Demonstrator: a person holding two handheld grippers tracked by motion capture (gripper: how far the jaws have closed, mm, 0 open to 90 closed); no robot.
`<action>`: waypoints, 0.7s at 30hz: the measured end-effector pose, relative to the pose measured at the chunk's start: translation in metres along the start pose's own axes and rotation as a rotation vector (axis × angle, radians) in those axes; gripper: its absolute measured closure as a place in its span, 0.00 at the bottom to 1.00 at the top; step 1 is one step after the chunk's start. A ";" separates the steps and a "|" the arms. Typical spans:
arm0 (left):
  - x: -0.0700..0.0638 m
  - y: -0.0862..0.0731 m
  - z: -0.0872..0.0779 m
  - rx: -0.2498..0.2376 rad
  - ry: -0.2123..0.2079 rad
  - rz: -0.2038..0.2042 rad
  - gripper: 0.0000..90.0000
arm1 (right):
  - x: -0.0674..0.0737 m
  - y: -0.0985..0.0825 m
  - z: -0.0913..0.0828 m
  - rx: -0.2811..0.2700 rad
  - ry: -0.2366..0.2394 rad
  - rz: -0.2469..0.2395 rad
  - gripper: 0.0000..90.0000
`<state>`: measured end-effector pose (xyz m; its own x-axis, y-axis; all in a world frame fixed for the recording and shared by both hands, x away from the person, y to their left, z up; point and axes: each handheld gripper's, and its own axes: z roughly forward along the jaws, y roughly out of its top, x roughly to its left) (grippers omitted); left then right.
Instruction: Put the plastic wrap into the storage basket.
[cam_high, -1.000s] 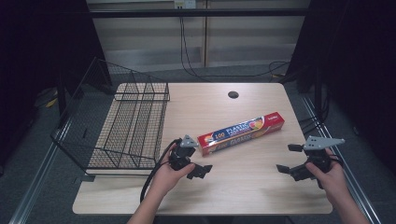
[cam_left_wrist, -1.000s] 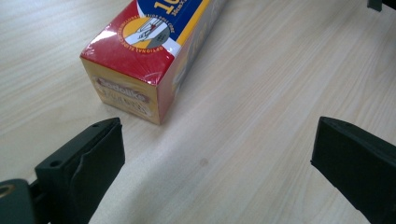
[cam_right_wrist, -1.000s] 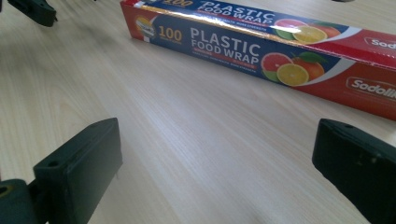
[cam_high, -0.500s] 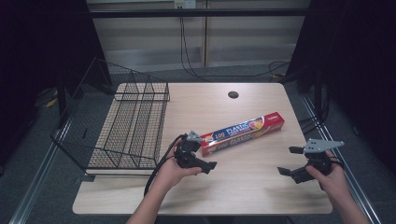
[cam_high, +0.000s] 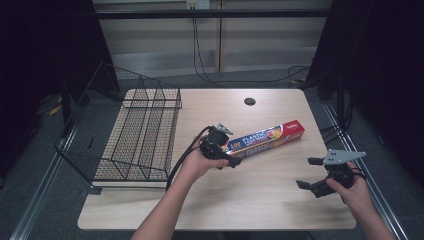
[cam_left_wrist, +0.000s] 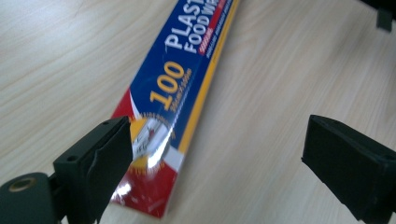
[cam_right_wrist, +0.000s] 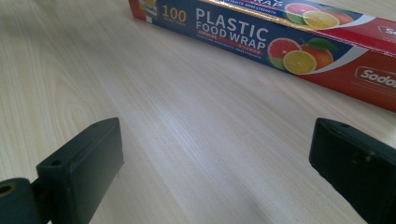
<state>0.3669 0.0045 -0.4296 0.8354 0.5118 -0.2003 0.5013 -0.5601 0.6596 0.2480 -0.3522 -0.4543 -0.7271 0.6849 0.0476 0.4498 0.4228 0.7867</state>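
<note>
Long blue-and-red cardboard plastic-wrap box (cam_high: 266, 139) is being approached endwise by left gripper (cam_left_wrist: 215, 154); near end lying between wide-apart jaws that have just been narrowing, ungripped. Box axis running away from it. Right gripper (cam_high: 312, 172), gaping and empty, is being held well apart from box.

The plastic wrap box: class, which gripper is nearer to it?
Left. The left gripper is at the plastic wrap box's near end, fingers straddling it. The right gripper sits well apart, at the table's right edge.

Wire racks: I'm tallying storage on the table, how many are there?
1. The wire rack sits on the left part of the table, left of the plastic wrap box; nothing looks hidden.
</note>
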 end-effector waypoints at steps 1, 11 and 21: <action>0.003 0.003 0.001 0.002 -0.013 -0.008 0.12 | 0.000 0.000 0.000 0.000 0.001 -0.001 0.03; 0.010 0.026 0.011 0.031 -0.003 -0.021 0.13 | -0.001 0.001 0.001 0.000 0.020 -0.007 0.03; 0.013 0.041 0.029 0.052 -0.004 -0.036 0.09 | -0.002 0.000 0.001 -0.001 0.023 -0.007 0.03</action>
<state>0.4047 -0.0307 -0.4262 0.8172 0.5300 -0.2265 0.5424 -0.5745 0.6130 0.2498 -0.3530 -0.4544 -0.7419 0.6681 0.0560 0.4442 0.4272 0.7875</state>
